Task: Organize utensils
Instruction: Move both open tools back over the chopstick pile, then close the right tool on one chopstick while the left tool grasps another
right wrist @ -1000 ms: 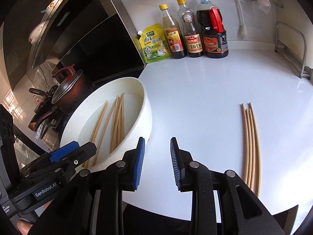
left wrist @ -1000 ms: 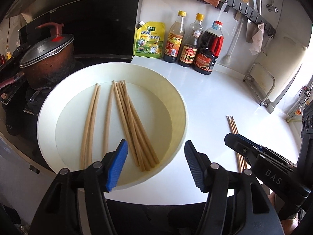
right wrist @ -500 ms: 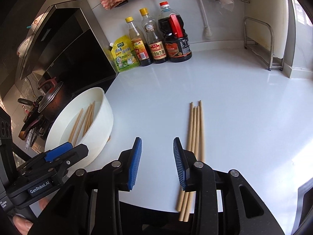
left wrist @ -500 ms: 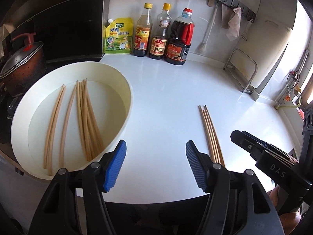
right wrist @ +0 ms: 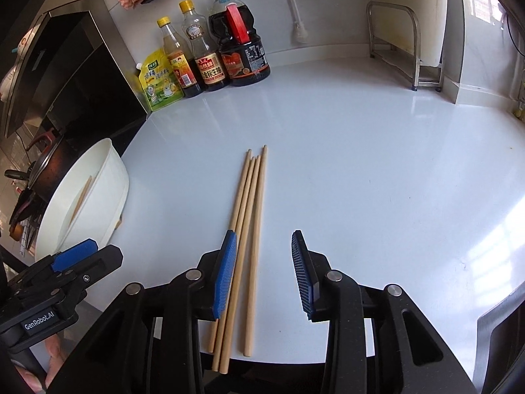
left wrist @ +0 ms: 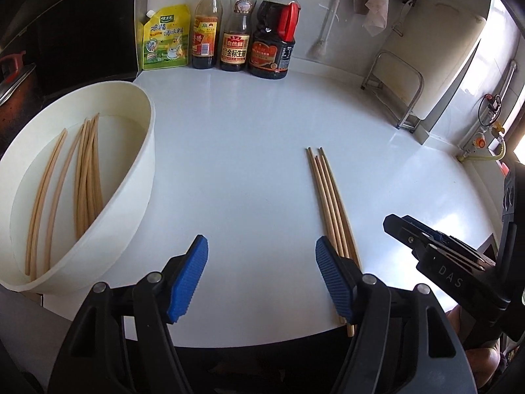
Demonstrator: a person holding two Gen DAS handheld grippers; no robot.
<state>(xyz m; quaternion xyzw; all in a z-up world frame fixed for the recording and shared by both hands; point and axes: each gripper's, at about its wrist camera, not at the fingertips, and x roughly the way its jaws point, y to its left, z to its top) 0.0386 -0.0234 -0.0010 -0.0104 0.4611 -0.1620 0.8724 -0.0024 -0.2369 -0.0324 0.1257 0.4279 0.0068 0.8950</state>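
Several wooden chopsticks (left wrist: pixel 329 197) lie side by side on the white counter (left wrist: pixel 236 170); they also show in the right wrist view (right wrist: pixel 249 216). More chopsticks (left wrist: pixel 86 177) lie in a white basin (left wrist: pixel 141 177) at the left, which also shows in the right wrist view (right wrist: pixel 108 197). My left gripper (left wrist: pixel 261 279) is open and empty, above the counter between the basin and the loose chopsticks. My right gripper (right wrist: pixel 262 275) is open and empty above the near ends of the loose chopsticks.
Three sauce bottles (left wrist: pixel 234 23) and a yellow seasoning pouch (left wrist: pixel 164 42) stand against the back wall. A metal rack (right wrist: pixel 407 42) stands at the back right. A pot (right wrist: pixel 49 161) sits on the stove left of the basin. The counter's front edge is close below both grippers.
Both grippers have swung right, from the basin toward the loose chopsticks. The right gripper's jaws have opened wider and now stand over the chopsticks' near ends.
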